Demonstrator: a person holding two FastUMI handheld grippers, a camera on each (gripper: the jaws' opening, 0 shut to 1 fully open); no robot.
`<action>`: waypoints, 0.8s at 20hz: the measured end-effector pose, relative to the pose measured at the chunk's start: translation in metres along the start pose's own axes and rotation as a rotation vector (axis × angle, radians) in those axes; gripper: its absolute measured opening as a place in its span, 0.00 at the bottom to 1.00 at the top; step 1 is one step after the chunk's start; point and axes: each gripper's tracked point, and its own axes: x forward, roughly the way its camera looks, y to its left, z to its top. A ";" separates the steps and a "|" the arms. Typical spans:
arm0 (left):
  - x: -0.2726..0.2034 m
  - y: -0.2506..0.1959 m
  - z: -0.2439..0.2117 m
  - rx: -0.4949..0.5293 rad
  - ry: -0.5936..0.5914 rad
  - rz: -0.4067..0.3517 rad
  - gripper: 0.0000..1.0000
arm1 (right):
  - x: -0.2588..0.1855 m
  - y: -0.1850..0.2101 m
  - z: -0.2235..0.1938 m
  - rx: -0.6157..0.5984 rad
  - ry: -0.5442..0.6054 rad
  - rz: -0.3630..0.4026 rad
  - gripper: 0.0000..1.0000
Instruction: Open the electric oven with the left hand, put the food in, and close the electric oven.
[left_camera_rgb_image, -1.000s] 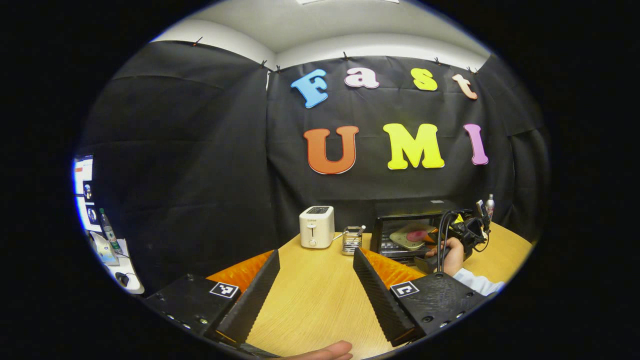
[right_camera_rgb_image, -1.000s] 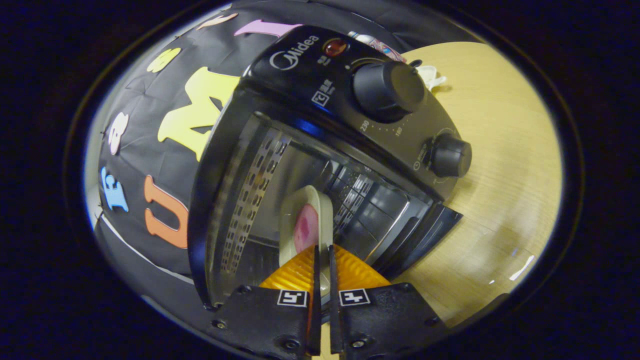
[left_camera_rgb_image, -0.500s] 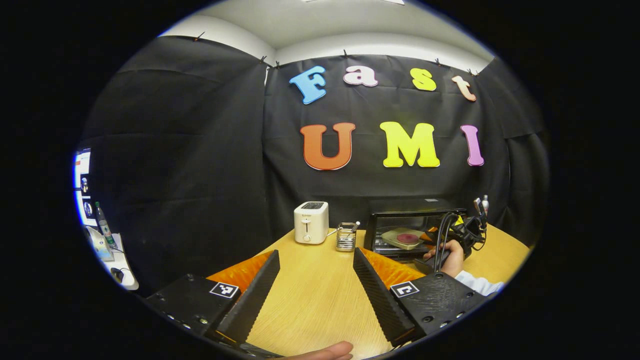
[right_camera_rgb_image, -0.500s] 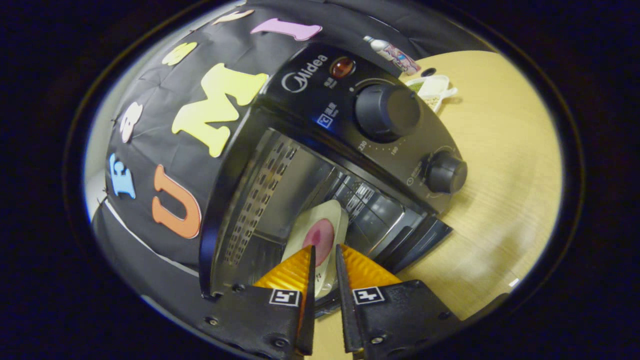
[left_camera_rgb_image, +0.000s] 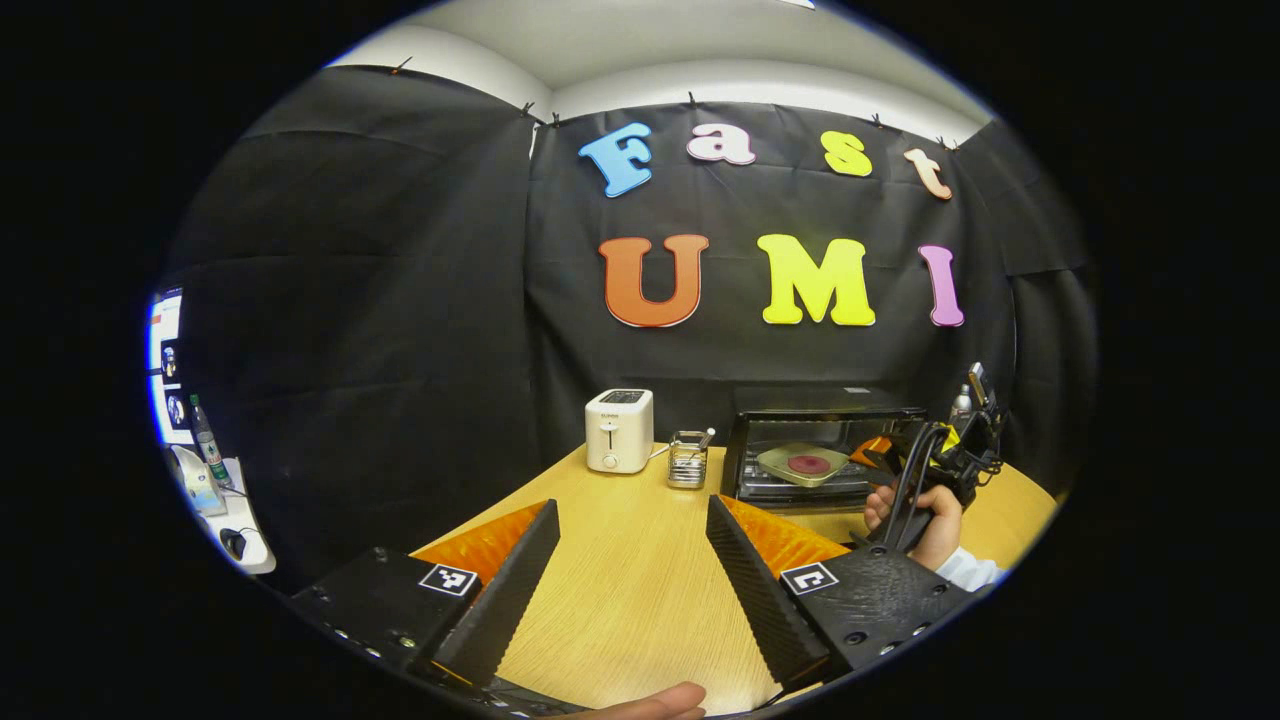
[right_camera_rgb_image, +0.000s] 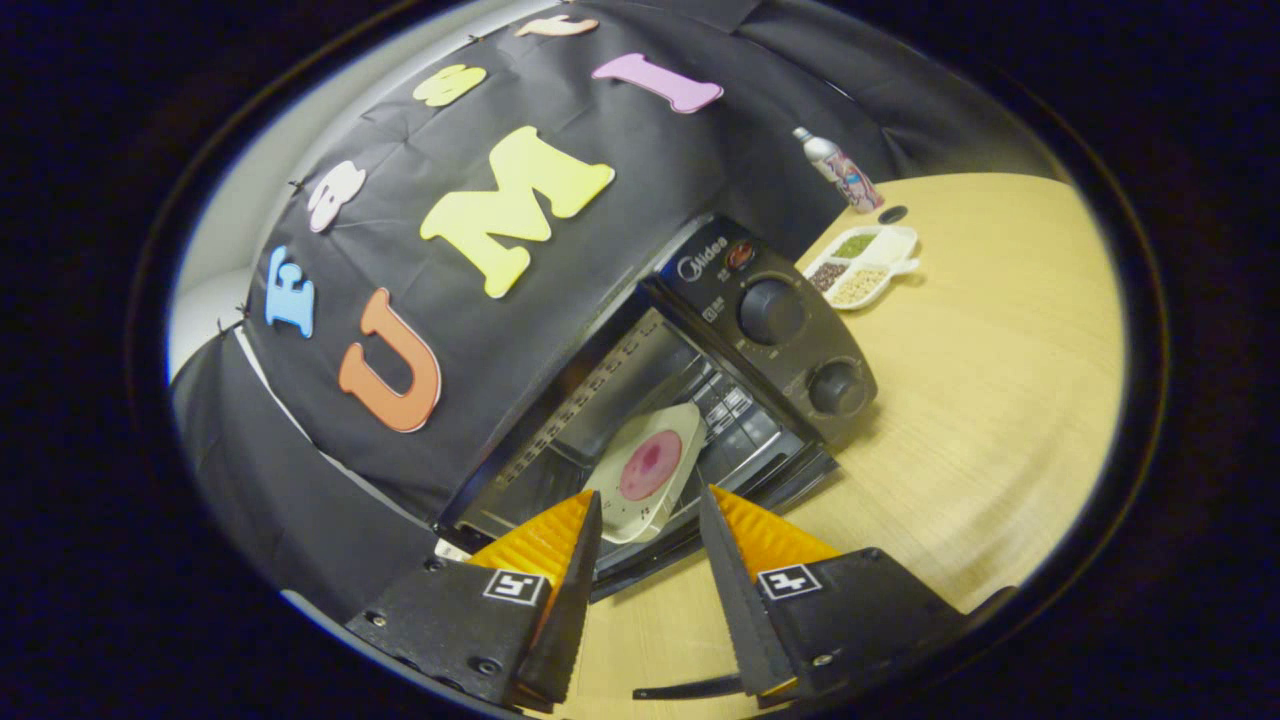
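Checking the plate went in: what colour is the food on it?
Pinkish-red, on a cream plate inside the open oven; clearest in the right gripper view.

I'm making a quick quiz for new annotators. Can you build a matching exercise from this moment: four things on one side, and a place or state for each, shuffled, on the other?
Things:
1. plate
2. toaster
3. spray bottle
4. right gripper

Places or states:
A. by the booth wall, behind the snack dish
B. inside the open oven
C. open, holding nothing
D. white, left of the oven

Pairs: 1-B, 2-D, 3-A, 4-C
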 end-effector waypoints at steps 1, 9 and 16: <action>-0.004 0.000 0.001 0.000 -0.003 -0.001 0.94 | -0.009 0.002 0.003 -0.019 -0.010 0.006 0.59; -0.018 -0.022 0.005 -0.016 0.009 -0.058 0.94 | -0.098 0.014 0.053 -0.250 -0.115 0.092 0.90; -0.009 -0.055 -0.002 -0.010 0.035 -0.108 0.95 | -0.180 0.026 0.108 -0.506 -0.197 0.123 0.94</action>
